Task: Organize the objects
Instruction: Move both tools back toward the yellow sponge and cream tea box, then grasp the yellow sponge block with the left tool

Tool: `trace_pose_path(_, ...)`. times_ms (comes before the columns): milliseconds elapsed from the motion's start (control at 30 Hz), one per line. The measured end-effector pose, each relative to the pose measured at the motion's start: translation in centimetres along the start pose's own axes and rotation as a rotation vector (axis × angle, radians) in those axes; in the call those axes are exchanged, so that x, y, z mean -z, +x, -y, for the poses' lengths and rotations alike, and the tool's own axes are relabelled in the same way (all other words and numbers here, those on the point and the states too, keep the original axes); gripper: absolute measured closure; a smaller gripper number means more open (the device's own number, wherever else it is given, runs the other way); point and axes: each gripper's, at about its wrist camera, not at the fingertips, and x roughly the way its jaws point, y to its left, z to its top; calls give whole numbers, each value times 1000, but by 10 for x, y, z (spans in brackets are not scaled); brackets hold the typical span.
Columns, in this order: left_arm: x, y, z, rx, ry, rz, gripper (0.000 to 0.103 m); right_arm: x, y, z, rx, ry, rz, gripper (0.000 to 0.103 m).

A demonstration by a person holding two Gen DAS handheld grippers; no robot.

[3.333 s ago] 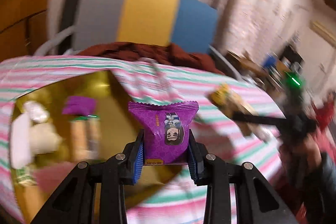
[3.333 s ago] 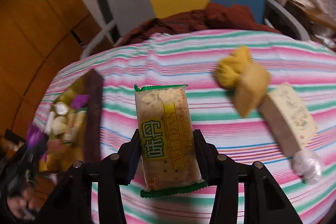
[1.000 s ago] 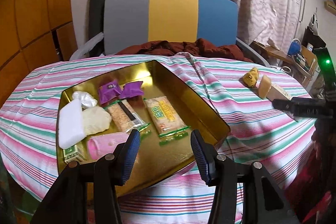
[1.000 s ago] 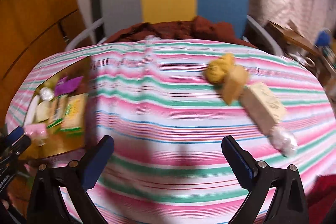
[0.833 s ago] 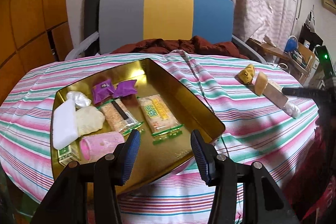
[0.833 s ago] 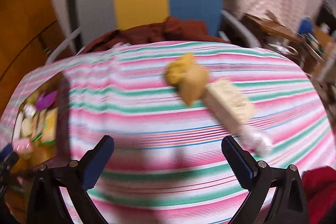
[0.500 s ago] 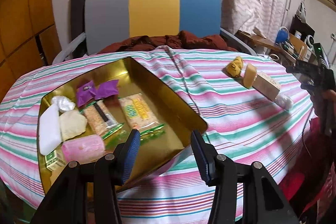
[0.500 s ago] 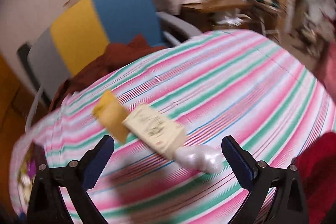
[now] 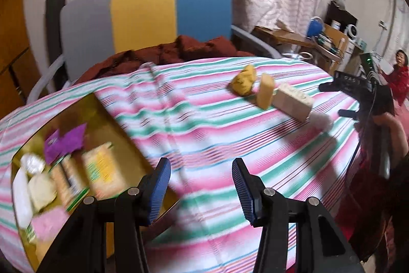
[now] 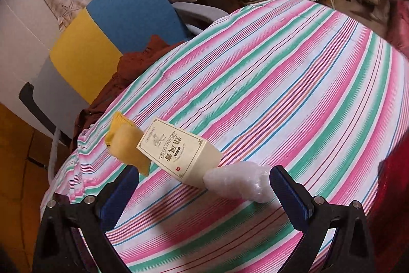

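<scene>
Beside the cream box point(image 10: 179, 152), the white wrapped packet point(image 10: 240, 184) lies on the striped worktop point(image 10: 294, 83) between the spread, empty right tongs point(image 10: 204, 192). Lower squarely, then pinch its middle. Left tongs point(image 9: 202, 182) hang released, empty.

Motion blur smears the snacks point(image 9: 76, 170) in the gold tray point(image 9: 107, 117), labels unreadable.

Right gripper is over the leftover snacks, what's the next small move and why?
Probably ease the right gripper down and close on the white wrapped candy. Its jaws are open and empty, and that candy lies nearest, between the fingertips, touching the end of the cream box. The gold tray already holds the other snacks.
</scene>
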Motion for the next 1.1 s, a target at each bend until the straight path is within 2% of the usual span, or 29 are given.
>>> trace_pose_path(267,-40,43,45,63,113,-9,53,1,0,7,-56,43,-14,0)
trace_pose_path(500,-69,99,74,151,165,-61,52,2,-3,8,-110,64,-10,0)
trace_pose_path(800,-96,160,108,181,230,-76,52,2,2,9,-157,86,-40,0)
trace_pose_path(900,-104,179,114,201,225,-92,52,2,4,7,-168,74,-49,0)
trace_pose_path(1033,-111,204,119,191,233,-103,52,2,7,7,-172,77,-59,0)
trace_pose_path(1100,-112,211,116,218,210,-113,69,2,7,8,-169,79,-60,0)
